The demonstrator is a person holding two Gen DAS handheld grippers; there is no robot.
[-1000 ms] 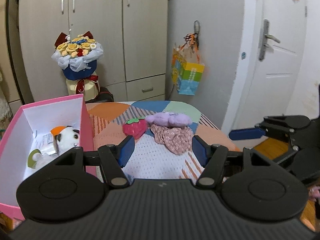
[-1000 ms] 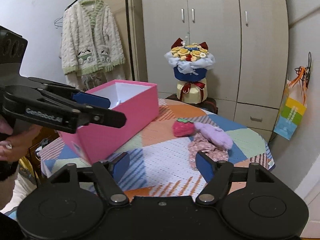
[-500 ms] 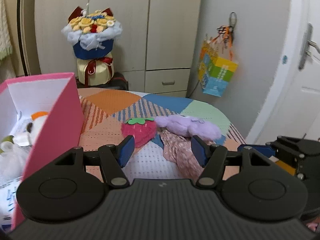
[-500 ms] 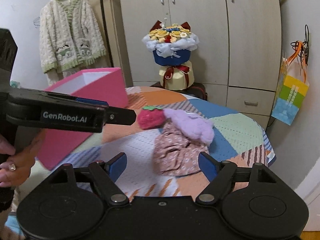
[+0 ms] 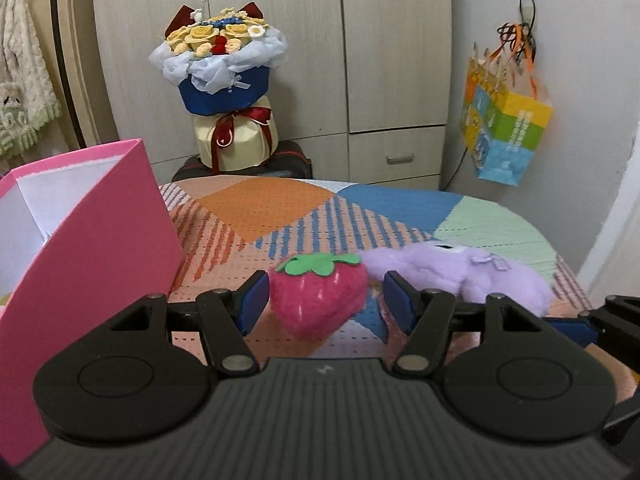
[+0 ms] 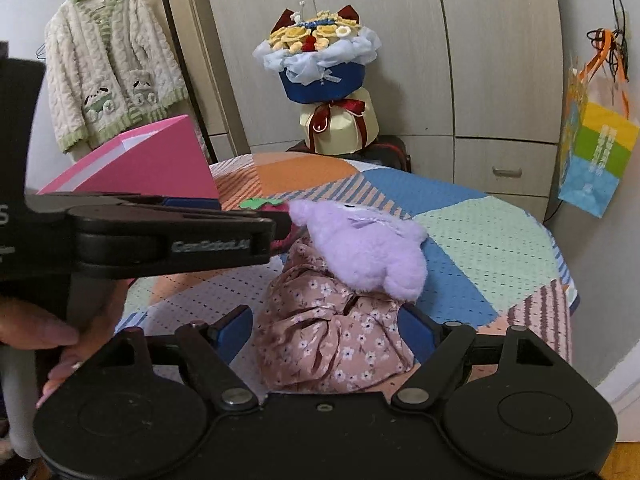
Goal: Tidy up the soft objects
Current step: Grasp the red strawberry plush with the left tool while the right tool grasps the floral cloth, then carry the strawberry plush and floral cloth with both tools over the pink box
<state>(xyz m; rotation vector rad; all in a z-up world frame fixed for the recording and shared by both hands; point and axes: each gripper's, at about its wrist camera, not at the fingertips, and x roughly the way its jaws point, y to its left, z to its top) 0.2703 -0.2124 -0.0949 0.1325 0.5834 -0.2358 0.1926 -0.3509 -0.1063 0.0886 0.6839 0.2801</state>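
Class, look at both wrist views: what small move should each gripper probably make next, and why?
Probably close both. The left gripper is open with the pink strawberry plush between its fingers; the right gripper is open astride the floral cloth. Neither grips yet, and the pink box waits at left.

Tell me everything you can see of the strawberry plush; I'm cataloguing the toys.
The strawberry plush is fuzzy pink fabric with pale seed marks and a green felt leaf cap. It lies on the patchwork tablecloth, between the open fingers of the left gripper, which do not visibly press it. The purple plush lies right beside it; contact is unclear.
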